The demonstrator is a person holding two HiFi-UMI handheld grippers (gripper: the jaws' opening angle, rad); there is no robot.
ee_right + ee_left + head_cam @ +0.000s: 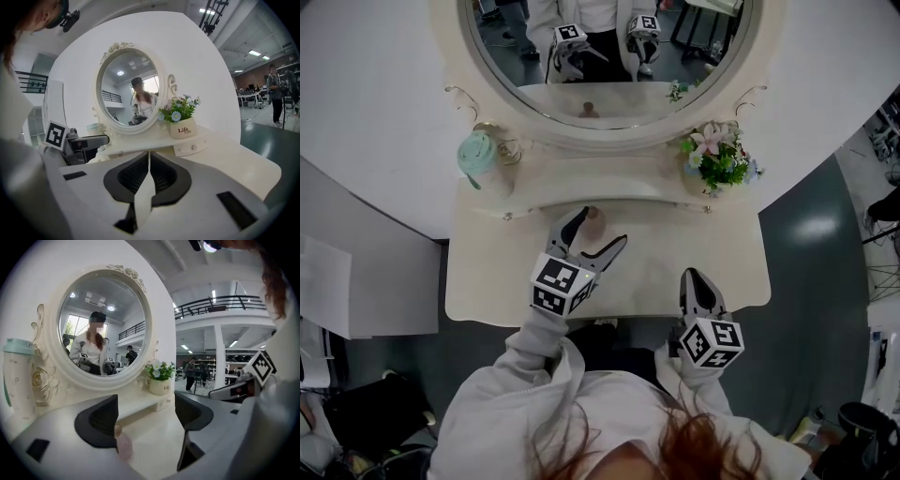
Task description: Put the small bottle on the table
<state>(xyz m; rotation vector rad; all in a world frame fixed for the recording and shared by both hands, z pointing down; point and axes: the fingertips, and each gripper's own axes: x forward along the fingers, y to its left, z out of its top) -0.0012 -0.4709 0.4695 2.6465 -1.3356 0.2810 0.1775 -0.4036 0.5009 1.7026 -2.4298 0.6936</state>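
Observation:
The small pinkish bottle (123,445) with a brown cap stands upright on the cream dressing table (675,234). In the head view the bottle (593,217) is near the table's middle, just in front of the raised shelf. My left gripper (604,226) is around it with its jaws spread wide. In the left gripper view the left gripper (146,416) is open; the bottle sits close against the left-hand jaw, far from the other, and neither pad presses it. My right gripper (695,276) hovers over the table's front right part, apart from the bottle. The right gripper (149,161) is shut and empty.
A mint tumbler (476,155) stands on the shelf's left end and a flower pot (717,155) on its right end. A round mirror (609,56) rises behind the shelf. The table's front edge (609,317) lies just under both grippers.

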